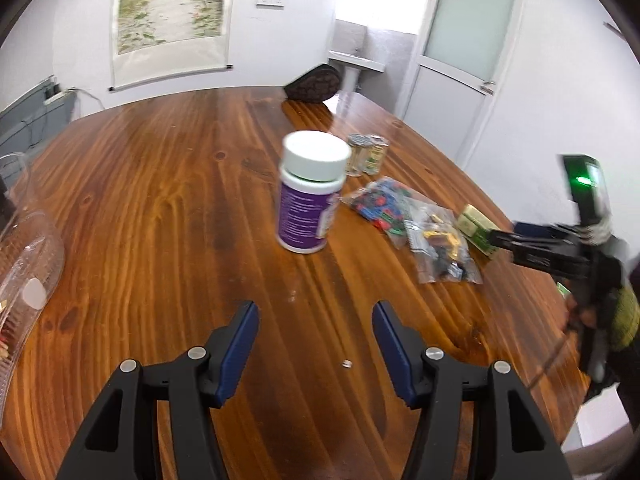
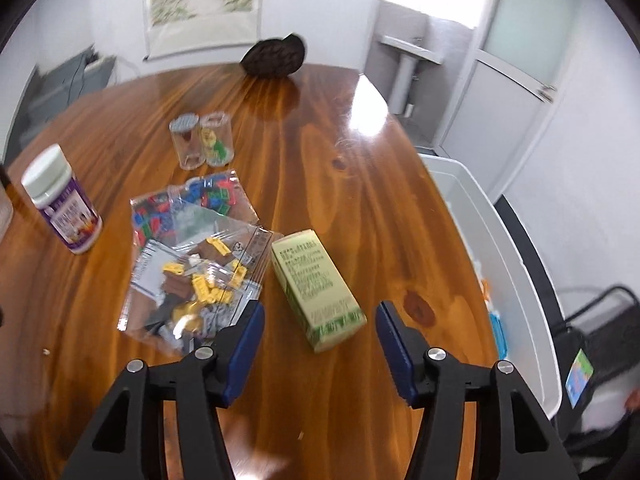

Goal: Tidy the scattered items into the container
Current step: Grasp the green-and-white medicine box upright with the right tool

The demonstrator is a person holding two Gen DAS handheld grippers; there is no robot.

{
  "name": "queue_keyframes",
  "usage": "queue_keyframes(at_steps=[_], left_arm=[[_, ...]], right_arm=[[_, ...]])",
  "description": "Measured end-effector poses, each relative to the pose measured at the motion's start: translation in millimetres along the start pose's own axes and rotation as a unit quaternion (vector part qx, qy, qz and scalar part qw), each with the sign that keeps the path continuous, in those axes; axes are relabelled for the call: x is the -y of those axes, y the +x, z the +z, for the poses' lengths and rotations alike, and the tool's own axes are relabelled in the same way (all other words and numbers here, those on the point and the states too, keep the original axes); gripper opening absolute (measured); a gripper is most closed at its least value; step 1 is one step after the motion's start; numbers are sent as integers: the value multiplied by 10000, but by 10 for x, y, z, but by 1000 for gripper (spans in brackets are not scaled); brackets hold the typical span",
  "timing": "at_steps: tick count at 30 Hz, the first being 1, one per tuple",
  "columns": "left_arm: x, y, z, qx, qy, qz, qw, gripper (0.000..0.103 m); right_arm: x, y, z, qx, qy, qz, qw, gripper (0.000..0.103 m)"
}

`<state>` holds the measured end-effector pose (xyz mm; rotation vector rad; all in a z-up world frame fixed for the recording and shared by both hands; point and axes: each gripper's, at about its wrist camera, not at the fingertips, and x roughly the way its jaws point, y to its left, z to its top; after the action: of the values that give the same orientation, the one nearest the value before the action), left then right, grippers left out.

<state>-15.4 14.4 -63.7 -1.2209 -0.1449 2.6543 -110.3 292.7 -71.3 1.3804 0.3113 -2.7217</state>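
Note:
A purple-labelled bottle with a white cap (image 1: pixel 310 196) stands upright on the wooden table, ahead of my open, empty left gripper (image 1: pixel 314 310). It also shows at the left in the right wrist view (image 2: pixel 60 206). My open, empty right gripper (image 2: pixel 320 310) hovers just in front of a green carton (image 2: pixel 316 290) lying flat. Left of the carton lie a bag of yellow and brown bricks (image 2: pixel 196 280) and a bag of coloured bricks (image 2: pixel 192 204). Two small clear jars (image 2: pixel 202 144) stand behind them. A white bin (image 2: pixel 516 280) sits past the table's right edge.
A clear plastic container (image 1: pixel 28 264) lies at the table's left edge in the left wrist view. A dark patterned bag (image 2: pixel 274 58) sits at the far edge. The right gripper's body (image 1: pixel 560 248) shows at the right of the left wrist view.

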Motion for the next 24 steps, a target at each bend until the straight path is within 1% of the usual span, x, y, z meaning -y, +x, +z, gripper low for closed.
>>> queue_keyframes(at_steps=[5,7,8,9,10,15,18,24], left_arm=[[78,53,13,-79,18,-188,9998,60],[129,101,31,-137,59,-204,9997,60],[159,127,45,-160,89,-224,9996,60],[190,153,61,-176,121,-251,9995,60],[227,185,81,-203,150,-298,9992,60],[430,399,203,-359,253,-643,9970,60],[573,555,283,-456,344,-863,9946,60],[782,867,405,-666,485,-1166,9898,60]], right_arm=[[18,268,108,-219,-311,8,9993,59],[31,329,120,-275,-366,31,9989,56],[37,348,119,-294,-381,47,9988,51],[44,352,108,-298,-377,60,9988,38],[50,356,97,-303,-374,74,9988,33],[92,276,-40,-285,-283,116,9991,33],[146,181,-181,-307,-84,176,9993,32],[163,26,-399,-345,154,210,9991,32]])
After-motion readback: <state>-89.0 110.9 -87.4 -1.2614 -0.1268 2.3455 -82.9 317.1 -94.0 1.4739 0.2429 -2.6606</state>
